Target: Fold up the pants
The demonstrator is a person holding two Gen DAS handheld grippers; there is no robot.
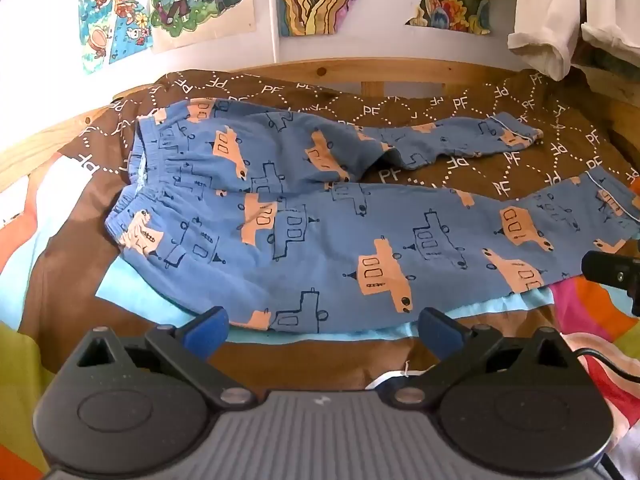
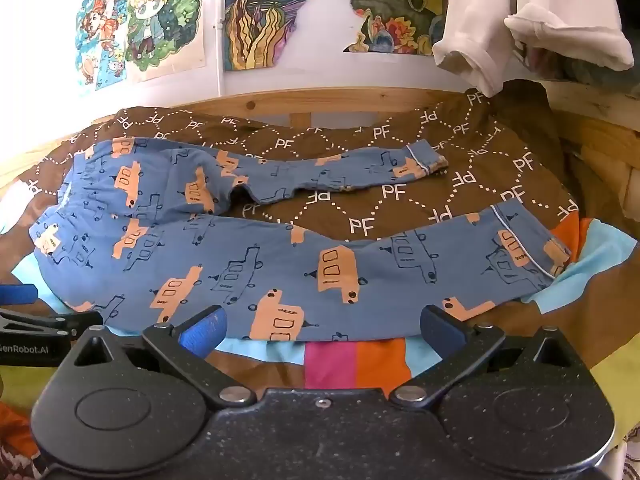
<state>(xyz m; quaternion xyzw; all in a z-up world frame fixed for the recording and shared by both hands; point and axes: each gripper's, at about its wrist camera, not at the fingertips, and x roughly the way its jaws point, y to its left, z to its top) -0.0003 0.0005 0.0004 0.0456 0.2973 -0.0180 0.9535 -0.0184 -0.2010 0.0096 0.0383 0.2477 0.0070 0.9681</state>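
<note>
Blue pants (image 1: 304,216) printed with orange and outlined vehicles lie spread flat on a bed, waistband at the left, both legs running right and splayed apart. In the right wrist view the same pants (image 2: 248,264) fill the middle, cuffs at the right. My left gripper (image 1: 324,330) hovers open just in front of the near leg's lower edge, nothing between its blue pads. My right gripper (image 2: 322,326) also stands open at the near edge of that leg, further toward the cuff. The left gripper's fingers (image 2: 24,312) show at the far left of the right wrist view.
Under the pants lies a brown blanket (image 1: 460,116) with white "PF" lettering, over a multicoloured sheet (image 2: 352,360). A wooden bed rail (image 1: 360,70) runs behind. White clothing (image 1: 548,16) hangs at upper right; drawings (image 1: 168,4) cover the wall.
</note>
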